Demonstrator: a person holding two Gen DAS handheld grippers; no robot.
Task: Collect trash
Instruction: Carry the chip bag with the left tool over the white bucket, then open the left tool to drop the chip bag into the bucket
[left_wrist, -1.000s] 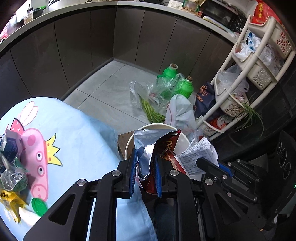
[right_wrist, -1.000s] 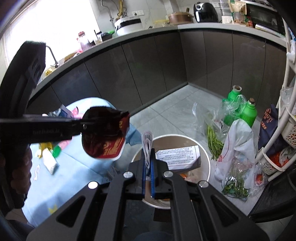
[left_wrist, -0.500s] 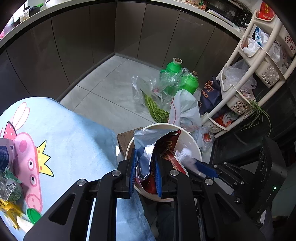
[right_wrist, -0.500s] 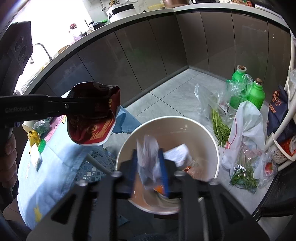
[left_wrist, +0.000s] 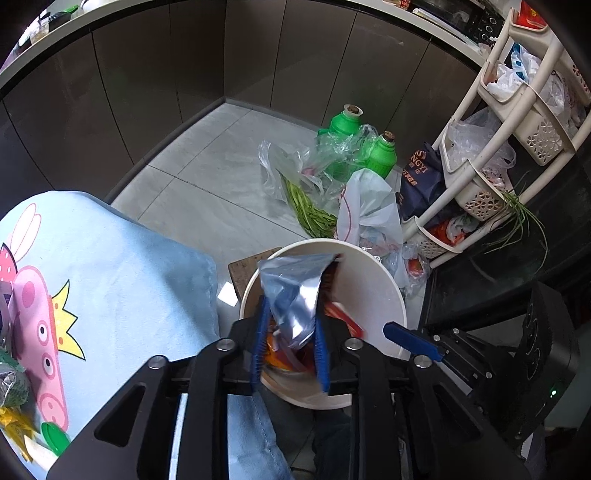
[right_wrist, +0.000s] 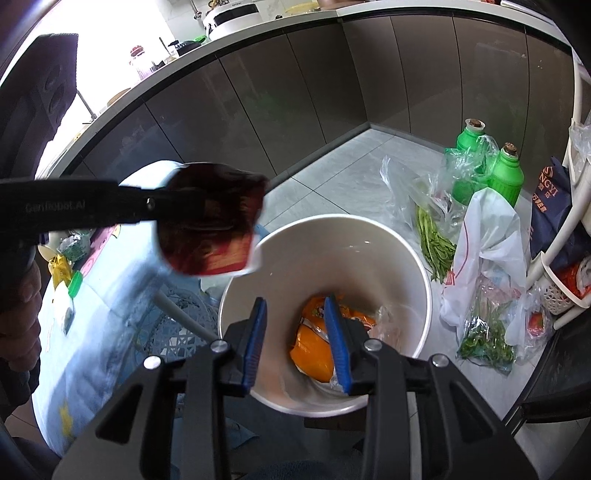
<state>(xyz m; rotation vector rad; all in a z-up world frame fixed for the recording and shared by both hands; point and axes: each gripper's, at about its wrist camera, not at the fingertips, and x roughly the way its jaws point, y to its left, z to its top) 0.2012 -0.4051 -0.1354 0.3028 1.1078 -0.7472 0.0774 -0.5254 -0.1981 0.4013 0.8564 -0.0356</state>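
The white bin (right_wrist: 325, 258) stands on the floor just beside the tabletop (left_wrist: 122, 266), which is draped in a blue cartoon cloth, so rubbish lifted off that cloth needs only a short carry before it can fall. Both tools are over the bin's mouth for that reason.

The left hand-held gripper (left_wrist: 290, 332) points steeply down over the bin's rim at 9 o'clock in the right wrist view. Its jaws have just been opening, and a crumpled snack bag (left_wrist: 295, 291), silver inside and dark red outside, sits between the blue pads. Whether the pads press on it or it is already slipping free I cannot tell; the blur on the bag in the right wrist view suggests it is loose. My judgement is that this is the release step for that bag.

The right hand-held gripper (right_wrist: 295, 343) is tilted down over the bin's near edge, at 6 o'clock of the opening. Its jaws have just been opening and stand apart with nothing between them; orange wrappers (right_wrist: 314, 343) and clear film lie on the bin's bottom below.

More litter remains on the cloth at 8 o'clock in the left wrist view: a green cap (left_wrist: 55, 437), yellow wrapper (left_wrist: 14, 424) and foil scrap (left_wrist: 13, 384). Those look like the next pickups.
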